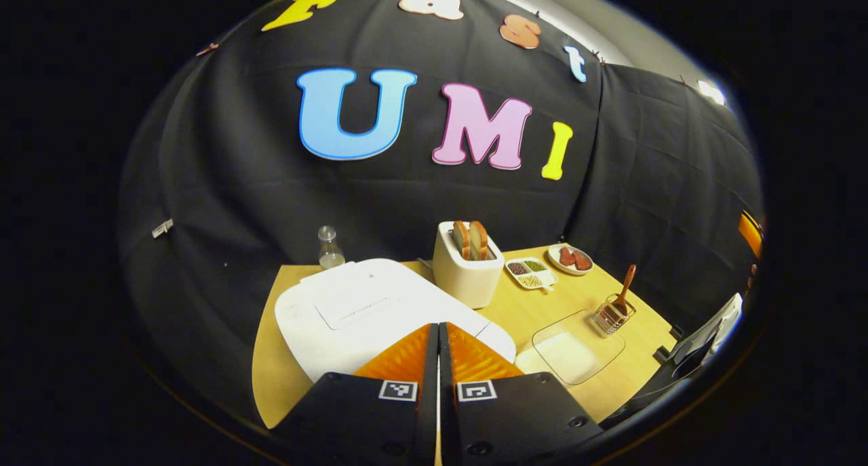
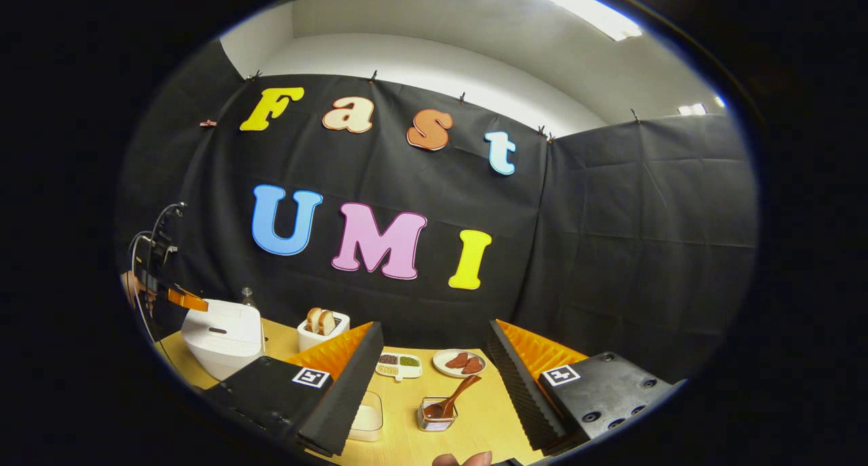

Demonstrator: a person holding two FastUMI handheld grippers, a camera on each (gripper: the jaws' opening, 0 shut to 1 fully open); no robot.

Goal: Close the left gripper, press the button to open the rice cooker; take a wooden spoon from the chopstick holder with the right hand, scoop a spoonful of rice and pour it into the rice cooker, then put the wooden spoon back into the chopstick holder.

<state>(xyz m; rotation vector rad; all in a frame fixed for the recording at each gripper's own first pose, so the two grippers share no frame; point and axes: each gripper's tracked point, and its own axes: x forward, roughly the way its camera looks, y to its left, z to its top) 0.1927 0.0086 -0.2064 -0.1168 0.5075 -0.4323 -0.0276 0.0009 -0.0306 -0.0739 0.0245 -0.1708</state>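
Left hand-held gripper point(image 1: 438, 330) closed, right hand-held gripper point(image 2: 434, 357) spread wide

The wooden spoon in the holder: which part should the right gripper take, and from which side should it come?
Grip the handle of the spoon, probably near its upper end. It sticks up out of the holder and leans to one side, while the bowl sits down inside the wires. Come from above with the open right gripper, jaws either side of the shaft, then lift along the lean.

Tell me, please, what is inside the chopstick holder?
A wooden spoon stands in the chopstick holder, its handle leaning out above the rim. The left gripper view shows the same. The holder's bottom is covered by the spoon's bowl, so anything lying there cannot be seen.
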